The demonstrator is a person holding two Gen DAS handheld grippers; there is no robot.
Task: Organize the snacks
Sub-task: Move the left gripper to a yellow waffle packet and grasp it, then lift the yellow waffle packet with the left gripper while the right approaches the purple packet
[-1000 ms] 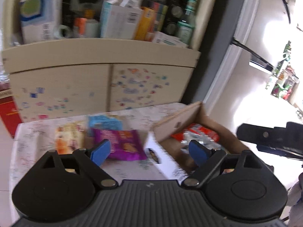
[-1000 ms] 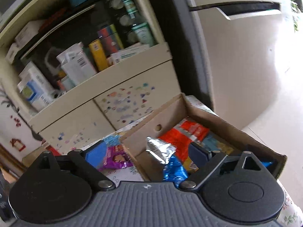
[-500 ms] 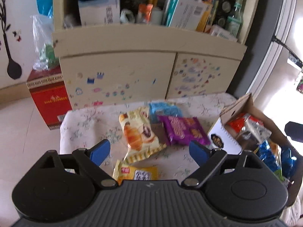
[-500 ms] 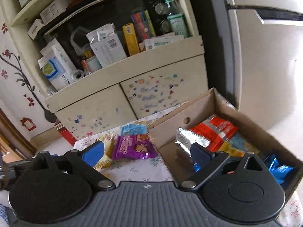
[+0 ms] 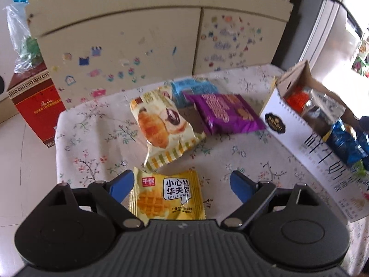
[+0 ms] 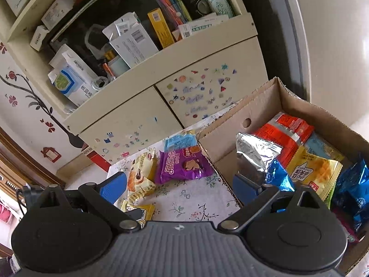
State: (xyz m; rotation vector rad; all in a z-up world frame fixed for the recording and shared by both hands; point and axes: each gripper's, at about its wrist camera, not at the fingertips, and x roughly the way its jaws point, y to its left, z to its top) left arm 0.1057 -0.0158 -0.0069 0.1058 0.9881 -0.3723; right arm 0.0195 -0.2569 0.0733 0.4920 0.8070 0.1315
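Left gripper (image 5: 182, 185) fingers spread wide, empty, hovering over the yellow waffle packet (image 5: 167, 199), which lies flat on the table (image 5: 230, 161) near its front edge; right gripper (image 6: 180, 183) fingers also spread, holding nothing, beside the cardboard box (image 6: 265, 97) at the table's right edge. Judged step: pick up the waffle packet for the box. Centre the packet between both fingers, descend until the tips meet the cloth, then close slowly so the slick wrapper buckles upward instead of sliding out.

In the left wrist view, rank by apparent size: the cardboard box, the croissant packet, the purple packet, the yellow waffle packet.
1. cardboard box
2. croissant packet
3. purple packet and yellow waffle packet: alike; the waffle packet is nearer the camera and partly hidden.
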